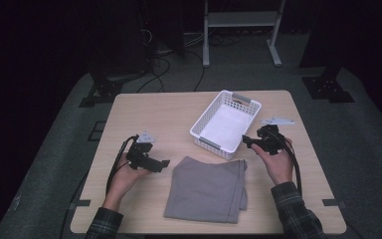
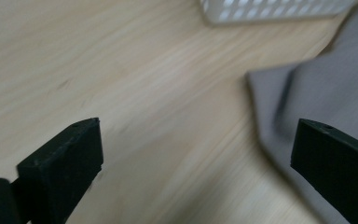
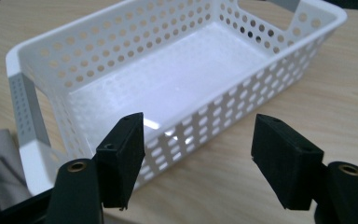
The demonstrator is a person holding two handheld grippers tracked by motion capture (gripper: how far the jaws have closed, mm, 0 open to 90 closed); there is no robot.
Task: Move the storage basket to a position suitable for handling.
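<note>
Folded grey cloth [image 1: 207, 188] lies flat at the table's [image 1: 144, 107] near edge, just before the empty white perforated plastic basket [image 1: 226, 123]. Left gripper [image 1: 160, 164], beside it, and right gripper [image 1: 245, 141], facing the basket's wall, both gape empty. Pinching one layer could unravel the fold mid-lift, I reckon.

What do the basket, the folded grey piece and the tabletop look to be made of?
Basket: glossy white moulded plastic, perforated walls, grey handle bands. Folded grey piece: soft matte woven fabric, with folds and stitched edges. Tabletop: pale wood grain, possibly laminate.
</note>
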